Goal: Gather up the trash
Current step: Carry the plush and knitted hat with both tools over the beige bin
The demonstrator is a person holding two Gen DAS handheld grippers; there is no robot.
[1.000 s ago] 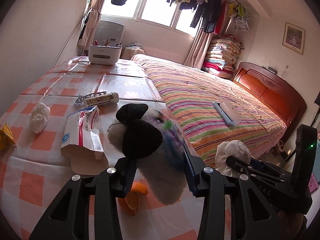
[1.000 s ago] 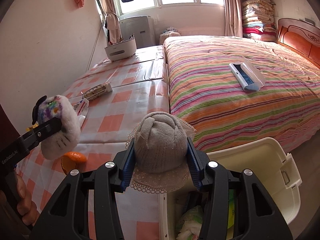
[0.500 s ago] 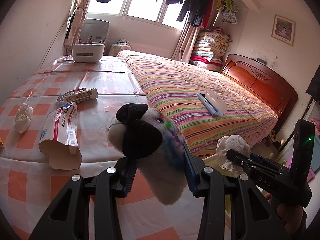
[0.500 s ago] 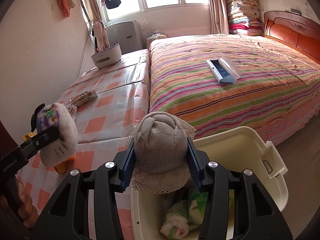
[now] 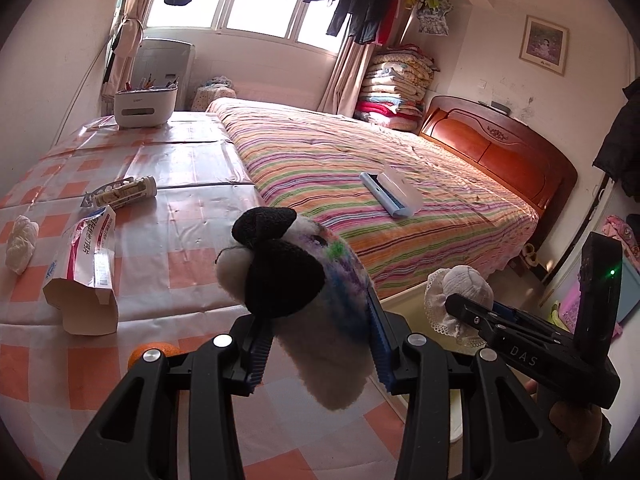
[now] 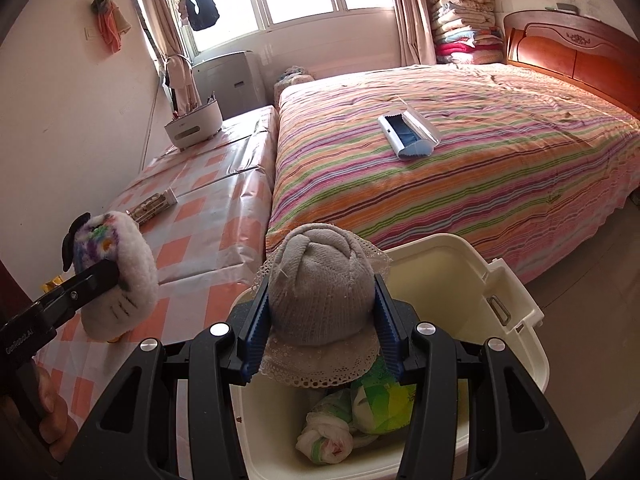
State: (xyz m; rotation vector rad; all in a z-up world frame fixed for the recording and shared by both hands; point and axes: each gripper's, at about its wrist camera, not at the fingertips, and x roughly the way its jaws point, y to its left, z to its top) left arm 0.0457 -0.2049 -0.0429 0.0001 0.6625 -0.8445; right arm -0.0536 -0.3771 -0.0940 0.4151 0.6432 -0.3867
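The letters "DAS" are seen in white on the side of the right gripper (image 5: 460,304) in the left wrist view. On the left gripper (image 6: 108,276), part of a word like "GenRobot.AI" is seen in the right wrist view. A white bin (image 6: 516,304) is used as the landmark. A grey knitted hat (image 6: 320,292) with a lace edge is held tight between the right gripper's blue pads, just above the bin. A fluffy white toy (image 5: 304,292) with black ears is squeezed by the left gripper, beside the bin, over the checked table (image 5: 192,216). Crumpled trash (image 6: 356,412) inside the bin is shown only by the right wrist view. An open paper box (image 5: 86,276) with red print, too small to be read, and an orange (image 5: 148,354) are shown only by the left wrist view, on the table away from the bin.
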